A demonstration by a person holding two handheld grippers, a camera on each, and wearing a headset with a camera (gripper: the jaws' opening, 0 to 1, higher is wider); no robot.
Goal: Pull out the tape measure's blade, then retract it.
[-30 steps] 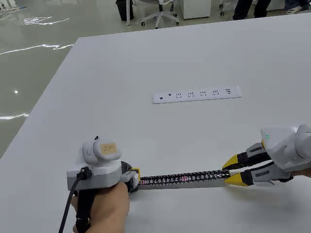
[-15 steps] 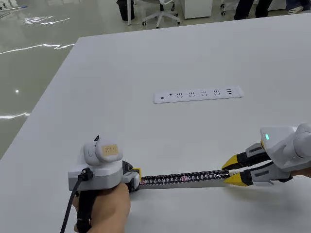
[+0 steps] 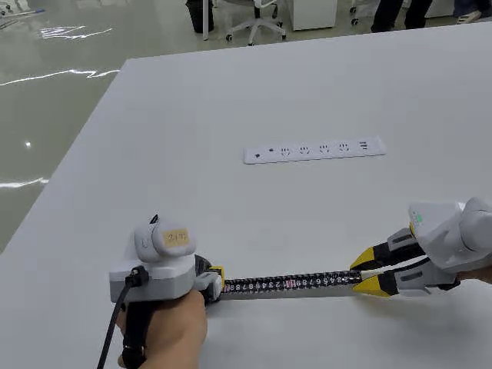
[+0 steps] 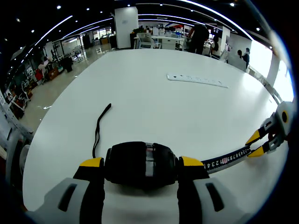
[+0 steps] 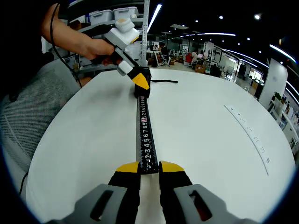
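The black tape measure case [image 4: 142, 164] sits on the white table, clamped between the yellow-tipped jaws of my left gripper [image 4: 142, 163], which stands at the lower left of the head view [image 3: 209, 280]. Its black blade with white numerals [image 3: 288, 282] runs flat along the table to the right, where my right gripper [image 3: 367, 275] is shut on the blade's end. In the right gripper view the blade [image 5: 145, 135] stretches from my right gripper [image 5: 149, 166] away to the case [image 5: 142, 84]. A black wrist strap [image 4: 97, 128] trails from the case.
A white power strip [image 3: 314, 150] lies flat on the table beyond the blade, also in the left gripper view [image 4: 196, 80]. The table's left edge [image 3: 73, 154] drops to a shiny floor. Office chairs and people stand far behind.
The blade's drawn-out length and both grippers look about the same; the head camera has shifted slightly.
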